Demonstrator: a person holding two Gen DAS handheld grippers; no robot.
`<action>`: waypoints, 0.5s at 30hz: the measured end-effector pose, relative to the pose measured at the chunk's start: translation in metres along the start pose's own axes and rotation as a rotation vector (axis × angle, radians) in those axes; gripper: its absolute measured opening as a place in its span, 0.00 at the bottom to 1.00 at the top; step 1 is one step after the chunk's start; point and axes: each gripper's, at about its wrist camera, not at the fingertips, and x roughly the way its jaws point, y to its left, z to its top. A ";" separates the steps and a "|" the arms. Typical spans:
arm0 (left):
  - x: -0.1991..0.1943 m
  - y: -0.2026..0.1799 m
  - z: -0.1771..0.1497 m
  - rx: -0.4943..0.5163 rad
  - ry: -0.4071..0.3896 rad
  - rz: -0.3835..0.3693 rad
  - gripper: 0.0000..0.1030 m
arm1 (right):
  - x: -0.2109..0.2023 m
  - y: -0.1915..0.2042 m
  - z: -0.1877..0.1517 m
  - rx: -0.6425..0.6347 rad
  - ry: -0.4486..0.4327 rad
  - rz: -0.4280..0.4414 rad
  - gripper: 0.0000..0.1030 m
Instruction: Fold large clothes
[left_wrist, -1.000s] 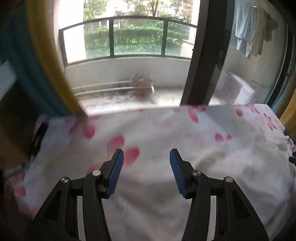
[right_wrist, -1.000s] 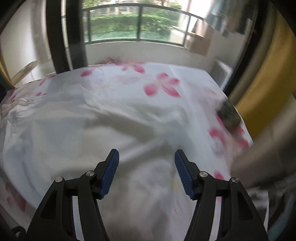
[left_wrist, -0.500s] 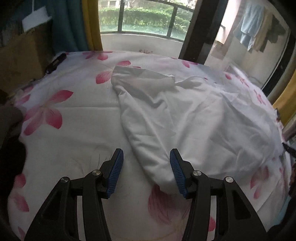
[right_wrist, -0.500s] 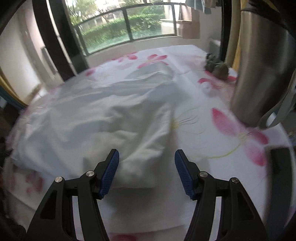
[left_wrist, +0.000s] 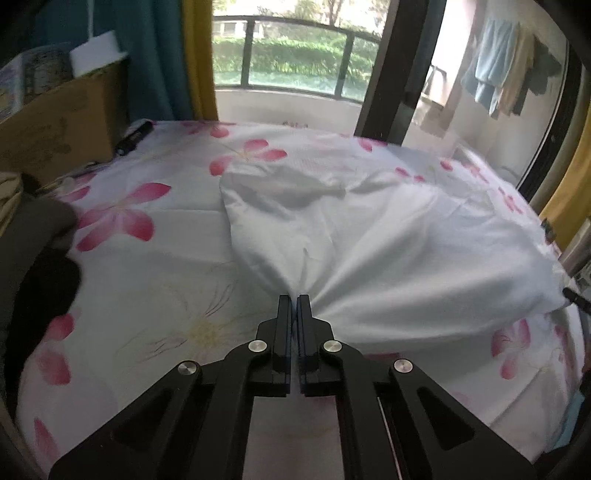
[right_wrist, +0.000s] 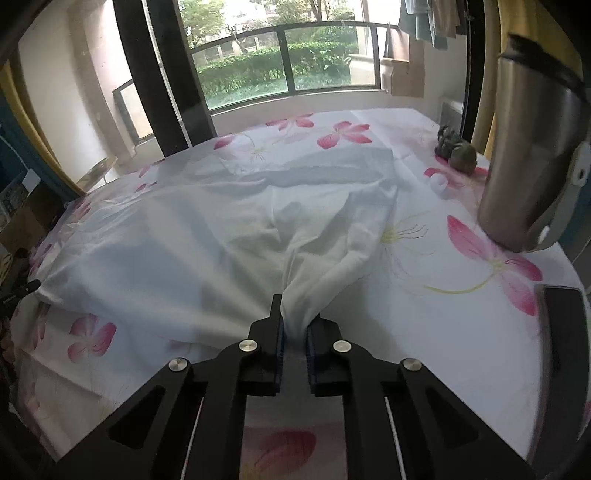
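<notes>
A large white garment (left_wrist: 388, 236) lies spread and creased on a table under a white cloth with pink flowers (left_wrist: 147, 280). My left gripper (left_wrist: 294, 301) is shut on the garment's near left corner, and the fabric fans out from the jaws. In the right wrist view the same garment (right_wrist: 207, 243) runs off to the left. My right gripper (right_wrist: 293, 323) is shut on a bunched near right corner of it, pulled up slightly from the flowered cloth (right_wrist: 424, 302).
A steel flask (right_wrist: 532, 155) stands at the right edge, with a dark green lump (right_wrist: 456, 149) behind it and a dark object (right_wrist: 565, 332) in front. A cardboard box (left_wrist: 59, 125) and a dark remote (left_wrist: 133, 138) sit at the far left. Windows lie beyond.
Both grippers were open above the near garment edge half a second ago. Both have now closed on the garment's near corners, and the fabric gathers into the jaws.
</notes>
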 end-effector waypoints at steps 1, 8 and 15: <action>-0.007 0.001 -0.001 -0.001 -0.008 0.000 0.02 | -0.004 -0.001 -0.002 -0.003 -0.002 -0.001 0.09; -0.042 0.006 -0.026 0.005 0.006 -0.005 0.03 | -0.017 0.008 -0.011 -0.044 0.002 -0.010 0.09; -0.047 0.013 -0.055 -0.013 0.081 -0.028 0.03 | -0.025 0.008 -0.033 -0.047 0.041 -0.013 0.09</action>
